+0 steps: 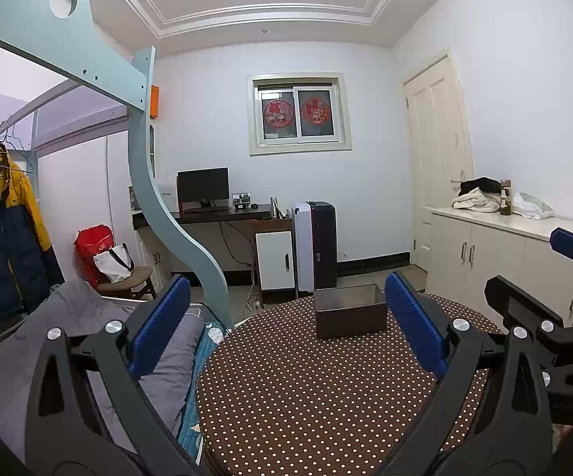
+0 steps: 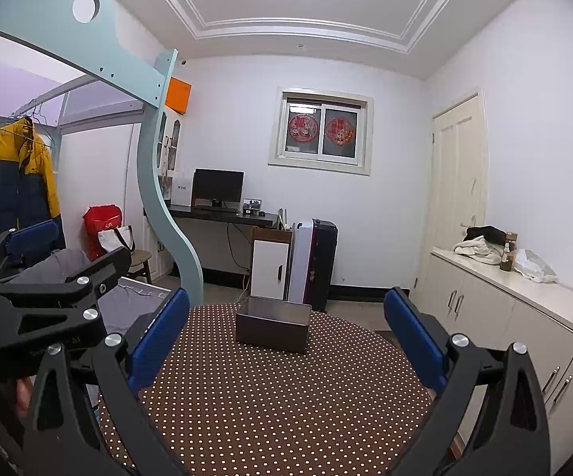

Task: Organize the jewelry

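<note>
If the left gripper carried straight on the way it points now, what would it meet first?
Probably the open dark box on the polka-dot table: it sits ahead between the left gripper's open, empty jaws. Depth is unclear; the gripper might pass over the box's rim.

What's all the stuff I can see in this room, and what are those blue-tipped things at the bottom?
box: one, dark brown, open top, far side of the round table; inside not visible
table: one, round, brown cloth with white dots
jacket: one, yellow and navy, hanging at left
bags: two, red and white, on a stool at left
monitor: one, black, on the dark desk by the far wall
suitcase: one, dark with white side, beside the desk
cabinet: one, cream, right wall, clothes and a bottle on top
window: one, two red decorations
left claw: one, black with blue pads, open, empty
right claw: one, same colours, open, empty
</note>
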`<action>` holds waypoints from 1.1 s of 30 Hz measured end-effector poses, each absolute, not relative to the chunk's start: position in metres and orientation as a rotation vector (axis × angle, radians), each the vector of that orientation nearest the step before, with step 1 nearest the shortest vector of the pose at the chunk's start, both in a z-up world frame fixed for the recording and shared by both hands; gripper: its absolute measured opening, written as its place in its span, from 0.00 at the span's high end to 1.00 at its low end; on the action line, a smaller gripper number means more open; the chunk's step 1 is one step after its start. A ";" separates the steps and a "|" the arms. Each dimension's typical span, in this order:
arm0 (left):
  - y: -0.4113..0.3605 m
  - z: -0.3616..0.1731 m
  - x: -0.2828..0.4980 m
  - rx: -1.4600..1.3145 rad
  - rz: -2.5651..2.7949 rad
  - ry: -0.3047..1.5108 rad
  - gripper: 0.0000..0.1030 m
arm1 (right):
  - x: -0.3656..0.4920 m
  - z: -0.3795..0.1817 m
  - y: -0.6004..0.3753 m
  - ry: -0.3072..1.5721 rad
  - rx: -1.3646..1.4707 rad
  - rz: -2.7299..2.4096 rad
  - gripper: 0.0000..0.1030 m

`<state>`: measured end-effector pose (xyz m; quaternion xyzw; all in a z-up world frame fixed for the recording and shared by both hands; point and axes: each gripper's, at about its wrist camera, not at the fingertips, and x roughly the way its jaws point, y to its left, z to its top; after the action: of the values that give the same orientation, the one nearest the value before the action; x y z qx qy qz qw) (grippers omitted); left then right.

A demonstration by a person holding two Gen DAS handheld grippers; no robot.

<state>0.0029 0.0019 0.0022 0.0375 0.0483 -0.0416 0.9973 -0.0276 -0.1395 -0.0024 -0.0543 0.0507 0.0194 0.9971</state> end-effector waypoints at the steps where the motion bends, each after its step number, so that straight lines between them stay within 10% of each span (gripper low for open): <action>1: 0.002 0.002 0.003 0.075 -0.083 0.097 0.06 | -0.028 -0.002 -0.139 0.101 -0.109 0.039 0.08; 33: 0.002 -0.001 0.003 0.084 -0.080 0.100 0.06 | -0.026 -0.004 -0.139 0.112 -0.109 0.039 0.08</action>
<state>0.0027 0.0021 -0.0012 0.0417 0.0500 -0.0400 0.9971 -0.0258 -0.1391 -0.0038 -0.0543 0.0559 0.0193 0.9968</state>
